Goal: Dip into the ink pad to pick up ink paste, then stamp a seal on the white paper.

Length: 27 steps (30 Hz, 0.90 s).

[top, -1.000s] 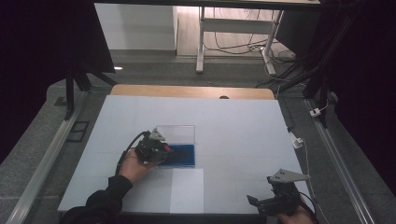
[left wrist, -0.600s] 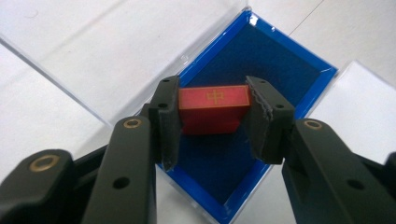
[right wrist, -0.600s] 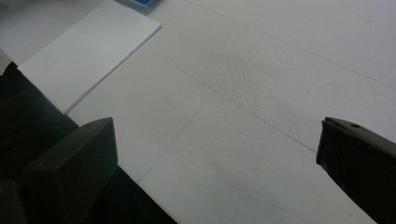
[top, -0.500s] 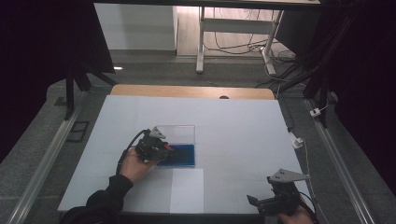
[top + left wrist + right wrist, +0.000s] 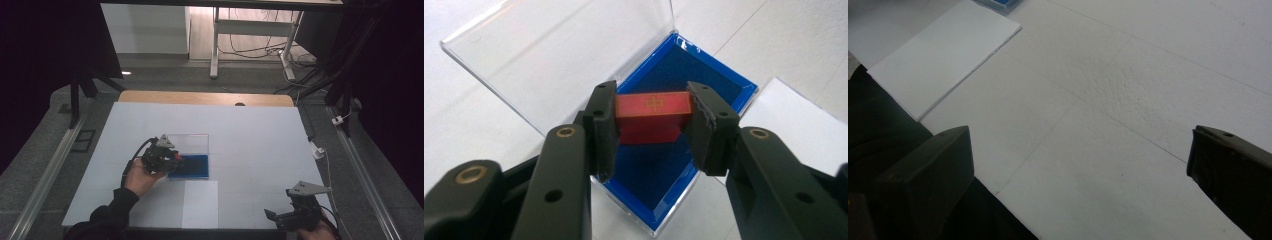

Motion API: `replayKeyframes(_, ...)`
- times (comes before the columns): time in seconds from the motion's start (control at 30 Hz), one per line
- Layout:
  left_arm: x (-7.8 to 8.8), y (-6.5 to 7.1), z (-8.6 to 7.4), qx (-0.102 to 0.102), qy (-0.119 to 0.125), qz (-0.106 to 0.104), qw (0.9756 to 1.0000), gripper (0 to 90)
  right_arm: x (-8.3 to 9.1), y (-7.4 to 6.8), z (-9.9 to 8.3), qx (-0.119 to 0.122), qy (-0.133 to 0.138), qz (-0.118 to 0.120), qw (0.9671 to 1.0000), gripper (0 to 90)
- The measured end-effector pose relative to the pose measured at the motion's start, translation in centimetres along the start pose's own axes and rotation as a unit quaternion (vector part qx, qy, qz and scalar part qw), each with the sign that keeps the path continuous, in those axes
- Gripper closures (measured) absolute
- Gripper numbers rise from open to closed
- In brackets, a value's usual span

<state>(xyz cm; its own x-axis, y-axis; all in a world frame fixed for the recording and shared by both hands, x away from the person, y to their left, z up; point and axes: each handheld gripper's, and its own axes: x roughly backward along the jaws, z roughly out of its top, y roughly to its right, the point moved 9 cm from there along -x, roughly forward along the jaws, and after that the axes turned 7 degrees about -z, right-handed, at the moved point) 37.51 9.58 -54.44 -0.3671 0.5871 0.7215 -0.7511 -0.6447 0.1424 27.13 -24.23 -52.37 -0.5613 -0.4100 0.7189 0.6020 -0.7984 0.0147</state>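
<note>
A person's left hand [image 5: 141, 177] holds the left gripper [image 5: 176, 159] over an open case on the white counter [image 5: 250, 145], its tip at the left edge of the case's blue-lined tray [image 5: 192, 166]. The clear lid [image 5: 192, 144] lies flat just beyond the tray. A small red item shows at the gripper tip, too small to make out. A white sheet [image 5: 200, 203] lies just below the tray, nr the counter's front edge. At bottom right, well apart, the right gripper [image 5: 272, 216] hangs over the front edge, grey plate on top. Cables and a white frame stand on the floor beyond.
</note>
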Motion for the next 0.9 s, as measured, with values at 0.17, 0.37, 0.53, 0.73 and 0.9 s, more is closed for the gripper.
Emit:
replayKeyframes(0.17,0.5,0.2,0.1,0.004,0.007,-0.001,1.0000,57.9,0.0,0.0,0.0,0.001,-0.001,-0.001,1.0000,0.0)
replayKeyframes(0.37,1.0,0.7,0.4,0.008,0.014,-0.014,0.9998,57.9,0.0,0.0,0.0,0.001,-0.002,-0.001,1.0000,0.0)
replayKeyframes(0.53,1.4,1.2,0.7,0.007,0.020,-0.018,0.9996,57.8,0.0,0.0,0.0,0.002,-0.003,-0.001,1.0000,0.0)
replayKeyframes(0.73,2.1,2.2,0.9,0.005,0.017,-0.029,0.9994,57.8,0.0,0.0,0.0,0.001,-0.002,0.000,1.0000,0.0)
replayKeyframes(0.9,2.3,3.2,1.0,-0.003,0.016,-0.040,0.9991,57.8,-0.1,0.0,0.0,0.002,-0.004,-0.001,1.0000,0.0)
